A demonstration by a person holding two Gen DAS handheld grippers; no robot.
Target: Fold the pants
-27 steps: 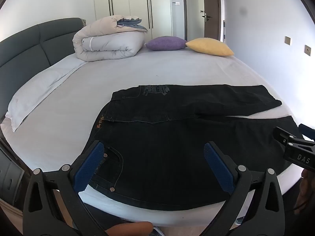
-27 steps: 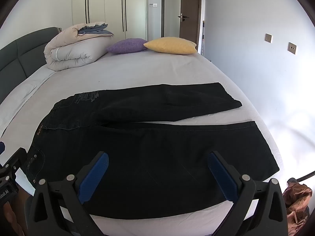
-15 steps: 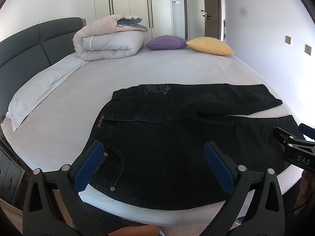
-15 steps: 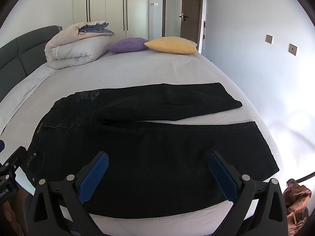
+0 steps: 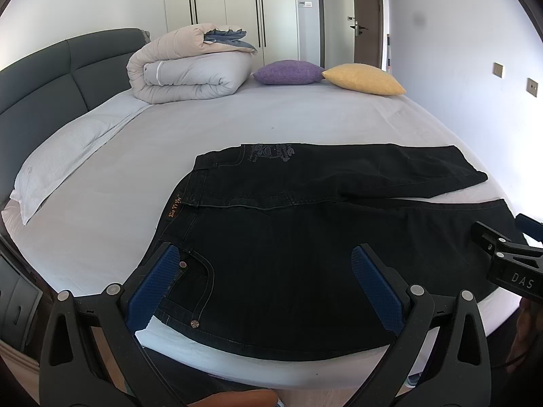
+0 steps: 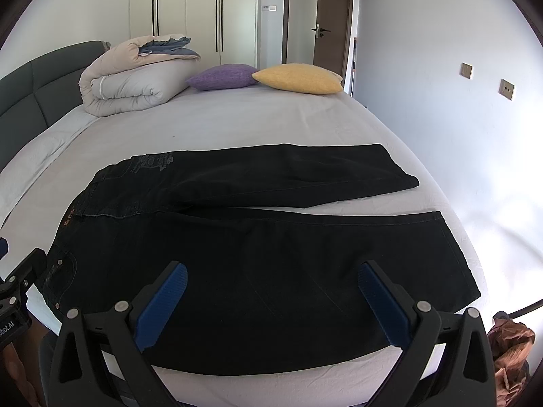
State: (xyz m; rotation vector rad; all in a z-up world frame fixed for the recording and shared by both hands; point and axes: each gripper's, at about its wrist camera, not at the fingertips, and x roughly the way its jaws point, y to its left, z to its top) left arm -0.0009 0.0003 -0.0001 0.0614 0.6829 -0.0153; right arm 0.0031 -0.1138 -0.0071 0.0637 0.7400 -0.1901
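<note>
Black jeans (image 5: 305, 237) lie flat on the white bed sheet (image 5: 271, 118), waistband to the left, both legs running right with a narrow gap between them. They also show in the right wrist view (image 6: 271, 254). My left gripper (image 5: 268, 278) is open and empty, hovering over the near pocket and waist end. My right gripper (image 6: 271, 291) is open and empty, over the near leg. Each gripper's body shows at the edge of the other's view.
A rolled duvet (image 5: 190, 68), a purple cushion (image 5: 288, 72) and a yellow cushion (image 5: 364, 78) lie at the far side. A white pillow (image 5: 64, 159) and dark headboard (image 5: 57, 74) are at left. A brown bag (image 6: 512, 342) sits on the floor at right.
Both grippers have drifted slightly; the jeans sit a little lower and closer in the views. Both stay open and the jeans have not moved.
</note>
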